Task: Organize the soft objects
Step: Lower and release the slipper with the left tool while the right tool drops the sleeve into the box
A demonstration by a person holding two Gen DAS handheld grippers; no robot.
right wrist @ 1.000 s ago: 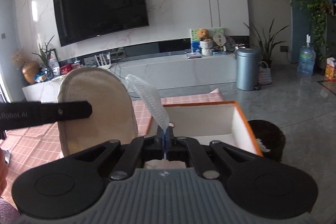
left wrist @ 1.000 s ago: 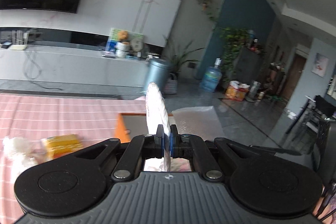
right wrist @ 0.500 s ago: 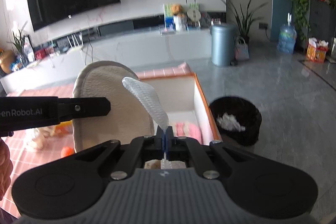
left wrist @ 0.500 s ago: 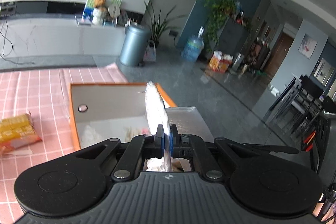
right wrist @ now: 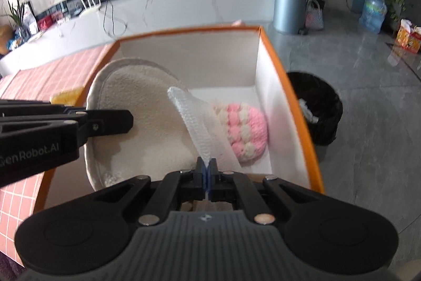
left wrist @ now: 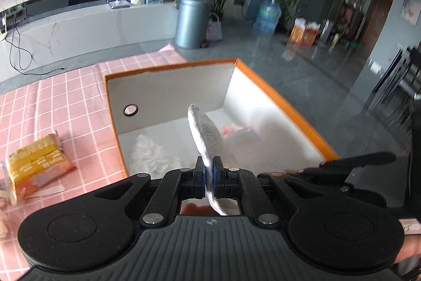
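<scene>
both grippers, left [left wrist: 209, 175] and right [right wrist: 207, 175], were clamped on a cream fleece pad [right wrist: 139, 123] above the orange-rimmed box [right wrist: 289, 102].

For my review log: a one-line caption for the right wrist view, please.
Right gripper shut on clear mesh wrap around a cream plush pad, over the orange-rimmed box holding a pink-and-white knit item.

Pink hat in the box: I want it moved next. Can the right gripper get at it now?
Probably not yet: the right gripper is shut on the clear bag, with the cream pad alongside. The pink hat itself lies uncovered.
</scene>
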